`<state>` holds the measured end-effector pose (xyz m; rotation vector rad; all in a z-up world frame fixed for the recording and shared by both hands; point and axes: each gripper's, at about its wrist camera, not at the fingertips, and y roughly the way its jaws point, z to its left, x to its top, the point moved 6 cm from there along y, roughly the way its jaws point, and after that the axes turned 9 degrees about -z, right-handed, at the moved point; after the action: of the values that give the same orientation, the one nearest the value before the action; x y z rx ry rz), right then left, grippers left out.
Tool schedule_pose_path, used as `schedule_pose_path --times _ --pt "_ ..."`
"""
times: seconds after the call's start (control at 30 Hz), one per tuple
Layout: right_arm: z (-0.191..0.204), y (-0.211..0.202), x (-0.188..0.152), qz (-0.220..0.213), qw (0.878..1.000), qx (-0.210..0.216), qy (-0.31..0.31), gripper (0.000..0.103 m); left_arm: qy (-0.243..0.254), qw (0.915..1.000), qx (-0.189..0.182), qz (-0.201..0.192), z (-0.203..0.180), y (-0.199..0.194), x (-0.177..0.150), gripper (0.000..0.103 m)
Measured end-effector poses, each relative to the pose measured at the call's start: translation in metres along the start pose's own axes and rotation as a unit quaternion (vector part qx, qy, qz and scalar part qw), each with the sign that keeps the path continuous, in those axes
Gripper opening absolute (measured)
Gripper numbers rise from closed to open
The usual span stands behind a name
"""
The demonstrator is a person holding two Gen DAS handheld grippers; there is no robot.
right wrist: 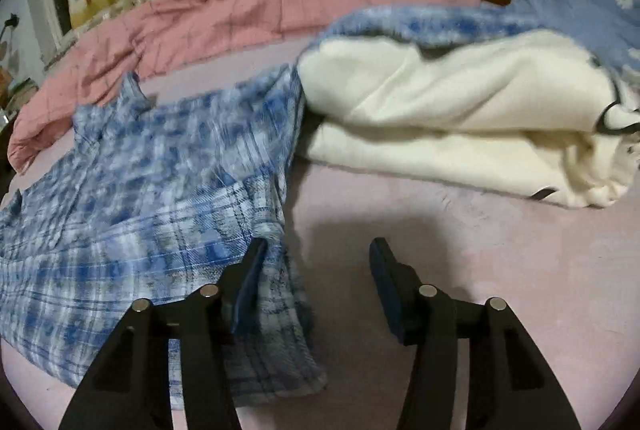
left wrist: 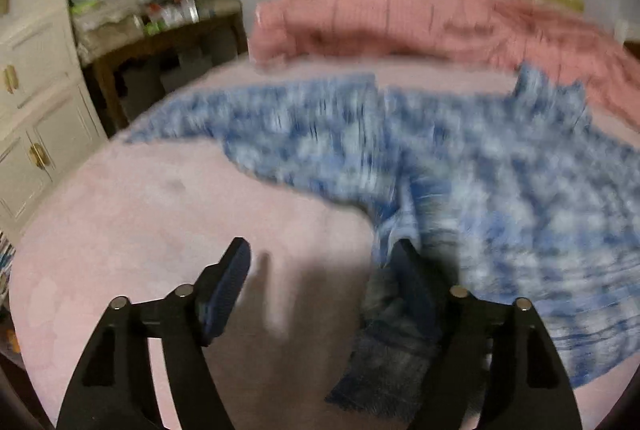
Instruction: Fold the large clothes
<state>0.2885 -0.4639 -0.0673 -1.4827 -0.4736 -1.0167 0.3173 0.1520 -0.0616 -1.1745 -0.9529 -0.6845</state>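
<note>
A blue and white plaid shirt [left wrist: 460,158] lies spread on the pale pink bed sheet [left wrist: 140,214]. It also shows in the right wrist view [right wrist: 152,170], with its collar toward the far side. My left gripper [left wrist: 324,258] is open, its right finger resting at the shirt's lower left edge and its left finger over bare sheet. My right gripper [right wrist: 318,254] is open, its left finger over the shirt's lower right corner and its right finger over bare sheet [right wrist: 500,230]. Both views are motion-blurred.
A pink quilt [left wrist: 400,18] is bunched along the far side of the bed. A folded cream blanket [right wrist: 460,118] with a blue fleece edge lies right of the shirt. A cream cabinet [left wrist: 36,90] and a cluttered wooden table [left wrist: 160,34] stand at the left.
</note>
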Motion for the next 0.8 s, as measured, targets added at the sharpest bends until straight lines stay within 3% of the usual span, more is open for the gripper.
schedule_pose_path --times 0.1,0.2,0.3,0.4,0.47,0.6,0.67,0.7,0.8 --pt "0.015 -0.033 0.011 -0.041 0.998 0.055 -0.011 0.043 0.012 0.9960 -0.031 -0.083 -0.008 -0.038 0.018 0.070" --pt "0.047 -0.062 0.025 -0.070 0.990 0.115 -0.039 0.042 0.051 0.9878 -0.088 -0.118 -0.042 -0.067 0.030 0.063" --pt "0.091 -0.081 0.036 -0.085 0.982 0.148 -0.083 0.042 0.080 0.9844 -0.143 -0.064 -0.084 -0.064 0.035 0.062" --pt "0.119 -0.053 0.030 -0.014 0.986 0.139 -0.096 0.042 0.076 0.9797 -0.185 0.019 -0.111 -0.036 0.034 0.064" --pt "0.122 -0.023 0.023 0.024 0.989 0.124 -0.082 0.042 0.075 0.9833 -0.159 0.048 -0.112 -0.010 0.032 0.064" --pt "0.089 0.025 0.006 0.044 0.994 0.044 -0.085 0.042 0.067 0.9894 -0.092 0.090 -0.087 0.037 0.012 0.064" --pt "0.071 0.040 -0.003 0.055 0.995 0.076 -0.040 0.042 0.034 0.9865 -0.112 0.115 -0.074 0.050 -0.002 0.062" --pt "0.066 0.040 -0.002 0.052 0.994 0.090 -0.021 0.042 0.029 0.9871 -0.113 0.109 -0.073 0.048 -0.001 0.061" --pt "0.062 0.038 -0.004 0.046 0.993 0.106 -0.006 0.042 0.070 0.9903 -0.082 0.088 -0.080 0.042 -0.002 0.061"
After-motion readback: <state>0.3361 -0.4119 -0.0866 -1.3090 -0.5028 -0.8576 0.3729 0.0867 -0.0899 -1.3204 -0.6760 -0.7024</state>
